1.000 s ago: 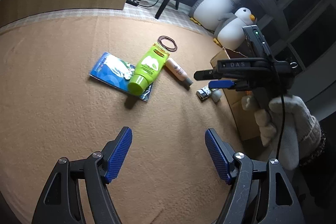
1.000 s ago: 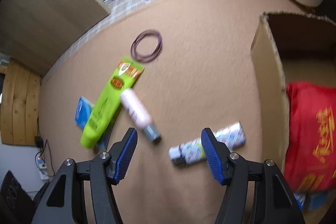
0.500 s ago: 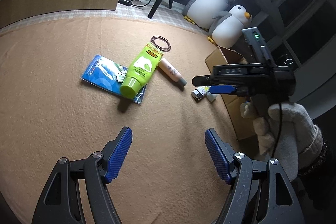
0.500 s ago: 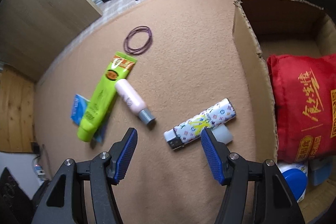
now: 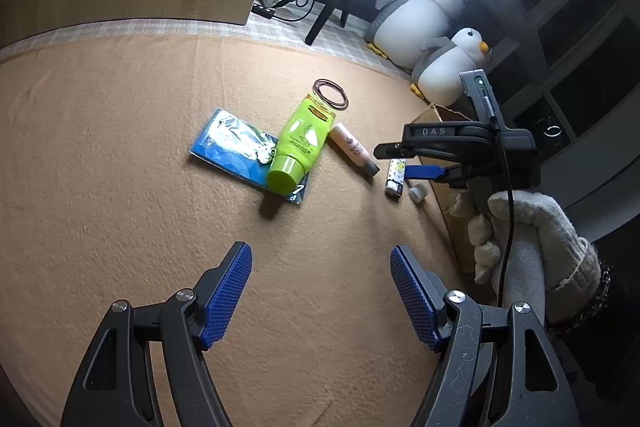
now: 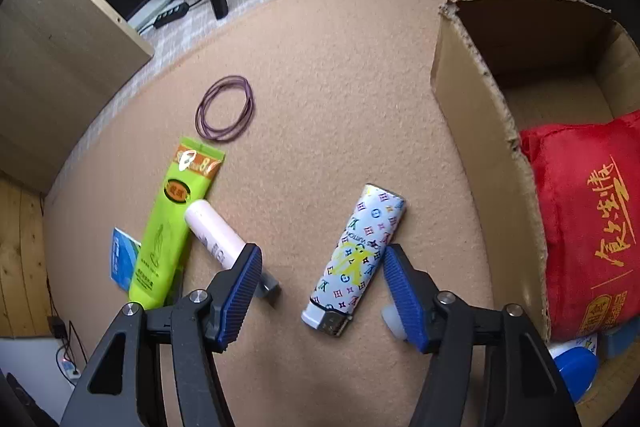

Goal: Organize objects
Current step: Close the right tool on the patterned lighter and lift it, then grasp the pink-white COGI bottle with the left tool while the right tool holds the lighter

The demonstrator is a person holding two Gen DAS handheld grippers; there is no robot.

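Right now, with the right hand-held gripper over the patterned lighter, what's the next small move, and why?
Probably ease the right hand-held gripper down and close on the lighter. Its jaws have just been closing and straddle it, one pad still apart, and the cardboard box waits beside it.

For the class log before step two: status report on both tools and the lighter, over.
Right tool open, closing around lighter, pads not touching. Left tool open, empty. Small white cap beside lighter.
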